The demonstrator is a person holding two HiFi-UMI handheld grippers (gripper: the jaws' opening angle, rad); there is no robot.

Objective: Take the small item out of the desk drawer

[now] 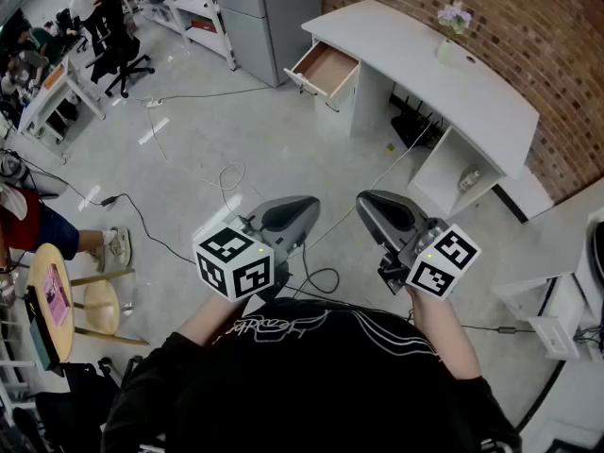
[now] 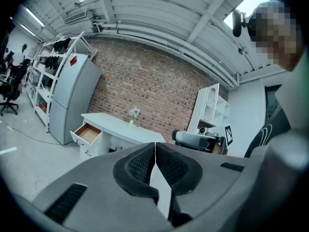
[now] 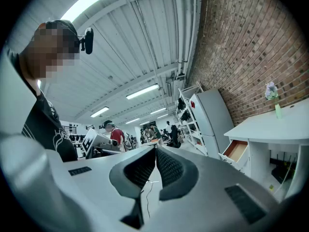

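A white desk point(image 1: 444, 74) stands against the brick wall, far ahead of me. Its top drawer point(image 1: 323, 70) is pulled open and shows a brown wooden bottom; no small item can be made out inside. The drawer point(image 2: 88, 133) also shows small in the left gripper view, and the drawer point(image 3: 236, 150) in the right gripper view. My left gripper point(image 1: 300, 209) and right gripper point(image 1: 370, 204) are held close to my body, well short of the desk. Both are shut with nothing between the jaws.
A vase of purple flowers point(image 1: 451, 26) stands on the desk. A grey cabinet point(image 1: 260, 8) is left of the desk. Cables point(image 1: 226, 182) trail over the concrete floor. Left are a round wooden table point(image 1: 52, 300), a stool point(image 1: 102, 300), office chairs and people.
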